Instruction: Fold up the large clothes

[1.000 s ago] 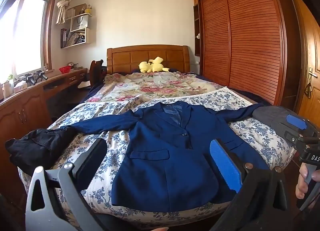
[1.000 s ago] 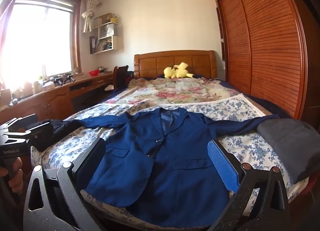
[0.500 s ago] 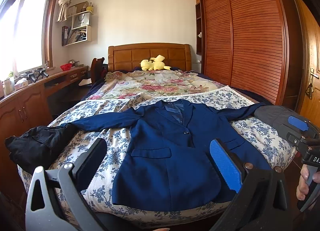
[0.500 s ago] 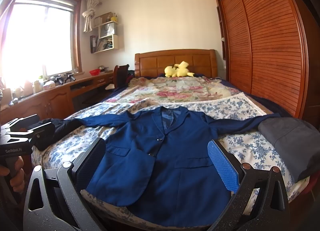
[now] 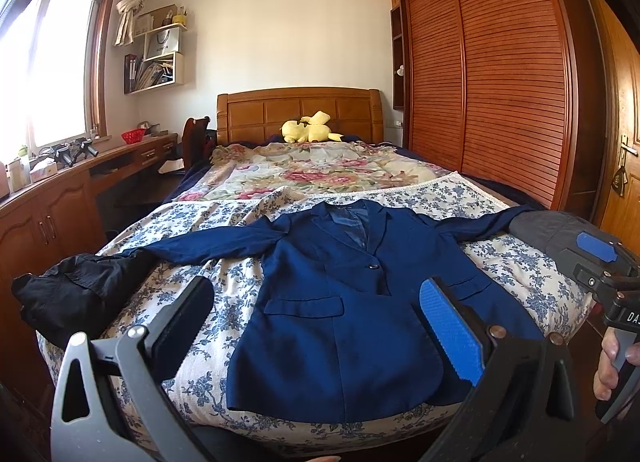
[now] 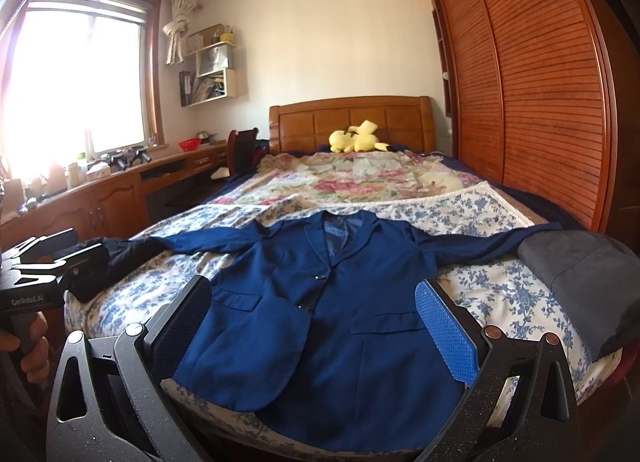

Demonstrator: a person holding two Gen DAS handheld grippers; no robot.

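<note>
I find the jacket [image 5: 344, 302] flat on the bed [image 5: 224, 302], collar at 12 o'clock, sleeves at 9 and 3. Left gripper [image 5: 320, 326] and right gripper [image 6: 316, 326] hover at its hem, fingers apart, empty. Neither is clearly nearer.

The blue jacket [image 5: 352, 302] lies flat on its back, ahead of the open jaws and between them. Its front is shut with a dark button. Its two sleeves stretch out wide to both sides, past the jaws. Its collar points away, and its bottom edge is nearest.
</note>
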